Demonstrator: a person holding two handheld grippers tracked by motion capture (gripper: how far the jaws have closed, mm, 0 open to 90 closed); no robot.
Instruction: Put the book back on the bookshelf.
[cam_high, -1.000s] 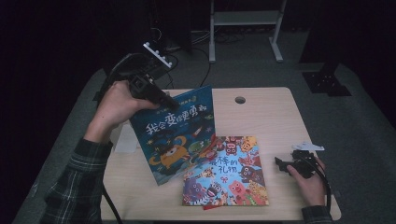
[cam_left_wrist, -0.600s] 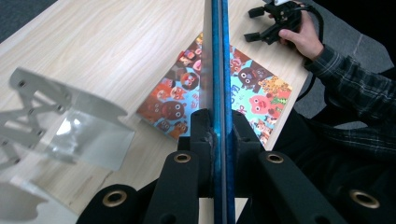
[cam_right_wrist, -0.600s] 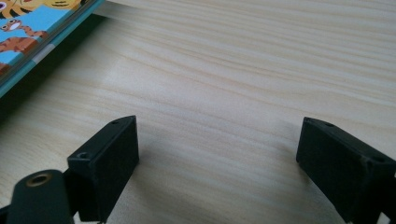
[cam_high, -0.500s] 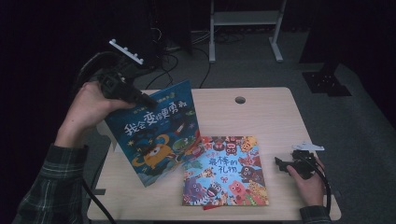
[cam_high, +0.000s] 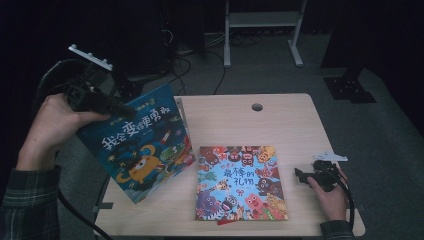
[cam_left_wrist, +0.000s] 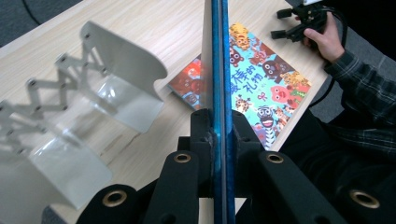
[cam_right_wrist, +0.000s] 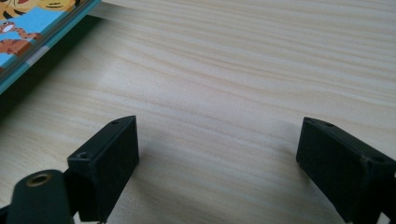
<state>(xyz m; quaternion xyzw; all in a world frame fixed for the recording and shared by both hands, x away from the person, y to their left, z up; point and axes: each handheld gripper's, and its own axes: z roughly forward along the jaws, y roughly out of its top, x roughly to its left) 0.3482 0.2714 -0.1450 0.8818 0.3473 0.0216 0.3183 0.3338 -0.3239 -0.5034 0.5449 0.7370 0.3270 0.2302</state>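
Left tool (cam_left_wrist: 215, 135) pinching blue book (cam_high: 142, 142) by top edge, left of frame, tilted over bench (cam_high: 295, 125). Could swing or slip: thin grip. Right tool (cam_right_wrist: 217, 163) spread, idle.

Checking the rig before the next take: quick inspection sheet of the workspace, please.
Surface: light wooden table, cable hole near its far edge.
Job's things: blue picture book lifted and tilted over the table's left edge; second picture book lies flat near the front edge.
Clutter: white expandable book rack on the table, beside the raised book.
Grippers: left gripper clamps the blue book at its edge; right gripper rests on the table at the right, jaws open, nothing between them.
Cables: black cable trails from the left gripper; another loops at the right hand.
Surroundings: grey floor, white metal frame and floor cables behind the table.
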